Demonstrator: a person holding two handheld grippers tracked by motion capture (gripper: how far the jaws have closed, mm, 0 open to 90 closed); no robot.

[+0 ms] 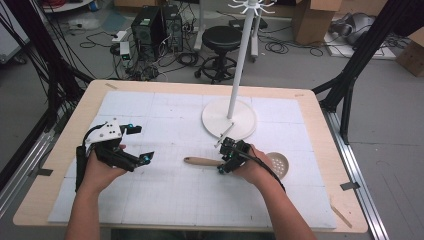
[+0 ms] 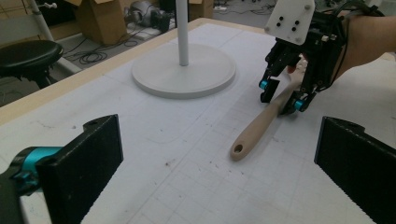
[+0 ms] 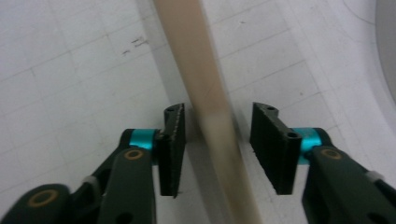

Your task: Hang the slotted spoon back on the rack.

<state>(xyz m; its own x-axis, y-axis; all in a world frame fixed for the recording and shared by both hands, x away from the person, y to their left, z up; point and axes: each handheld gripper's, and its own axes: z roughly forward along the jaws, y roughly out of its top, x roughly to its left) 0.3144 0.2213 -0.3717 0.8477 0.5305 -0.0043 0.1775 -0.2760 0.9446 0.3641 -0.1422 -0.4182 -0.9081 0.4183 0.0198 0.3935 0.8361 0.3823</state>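
A skimmer spoon lies flat on the white mat, its wooden handle (image 1: 200, 161) pointing left and its pale perforated bowl (image 1: 279, 163) to the right. My right gripper (image 1: 223, 156) points down over the handle where it meets the bowl's shank. In the right gripper view the handle (image 3: 196, 60) runs between the two pads, with a narrow gap on each side, so my right gripper (image 3: 217, 121) is open around it. From the left gripper view the spoon (image 2: 257, 128) lies ahead with the right gripper (image 2: 281, 95) straddling it. My left gripper (image 1: 142, 144) rests at the left, jaws wide open and empty.
A white hook stand rises from a round base (image 1: 220, 122) just behind the spoon, its pole (image 1: 239, 65) topped with pegs. The wooden table edge (image 1: 320, 125) frames the mat. Beyond the table stand a black stool (image 1: 220, 42), computers and boxes.
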